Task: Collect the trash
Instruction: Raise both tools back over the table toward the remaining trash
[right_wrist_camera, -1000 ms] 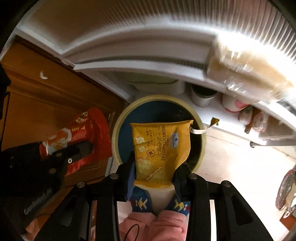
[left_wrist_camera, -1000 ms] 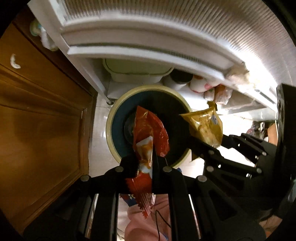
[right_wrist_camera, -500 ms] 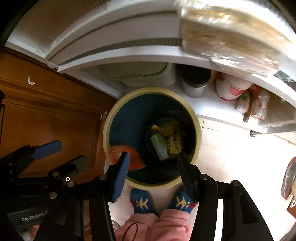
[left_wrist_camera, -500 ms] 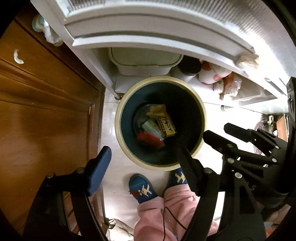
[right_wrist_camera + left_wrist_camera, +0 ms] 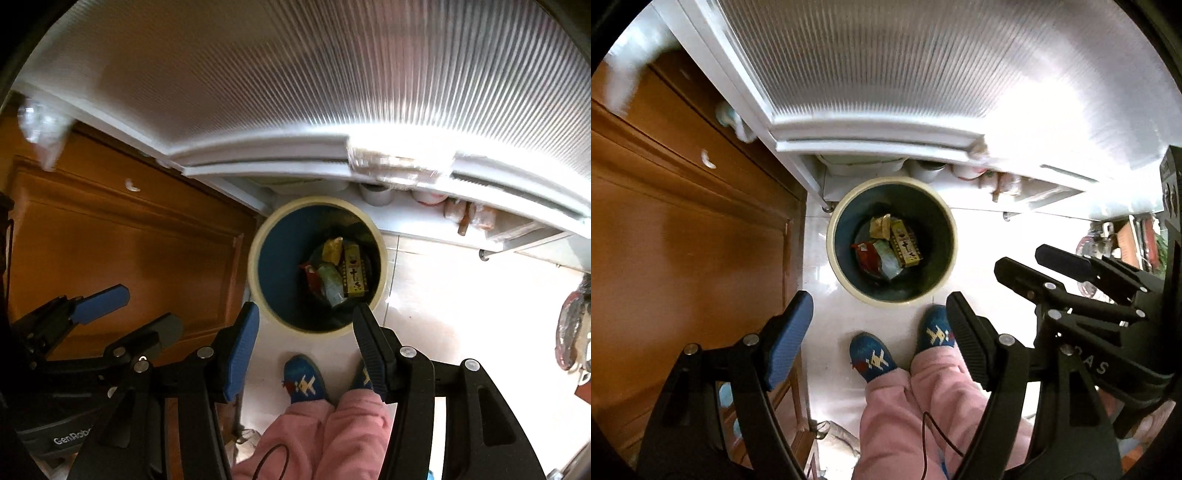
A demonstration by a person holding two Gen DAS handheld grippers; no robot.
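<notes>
A round bin with a cream rim (image 5: 831, 240) and dark blue inside stands on the white floor below both grippers. At its bottom lie a red wrapper (image 5: 866, 254), a yellow cracker packet (image 5: 881, 225), a yellow box (image 5: 905, 245) and a pale green packet (image 5: 888, 260). My left gripper (image 5: 878, 302) hangs high above the bin's near edge, open and holding nothing. To its right, my right gripper (image 5: 1021, 258) is also open and bare. In the right wrist view the right gripper (image 5: 306, 308) frames the bin rim (image 5: 253, 266), with the left gripper (image 5: 149, 310) beside it.
A brown wooden cabinet (image 5: 683, 240) fills the left side. A white ribbed tabletop (image 5: 923, 74) overhangs the far side of the bin, with a low shelf of containers (image 5: 979, 177) beneath. A person's feet in blue slippers (image 5: 871, 358) stand just before the bin.
Both grippers opened and let go: the red wrapper and the yellow cracker packet dropped into the bin. Both grippers then rose, so the bin looks smaller.
</notes>
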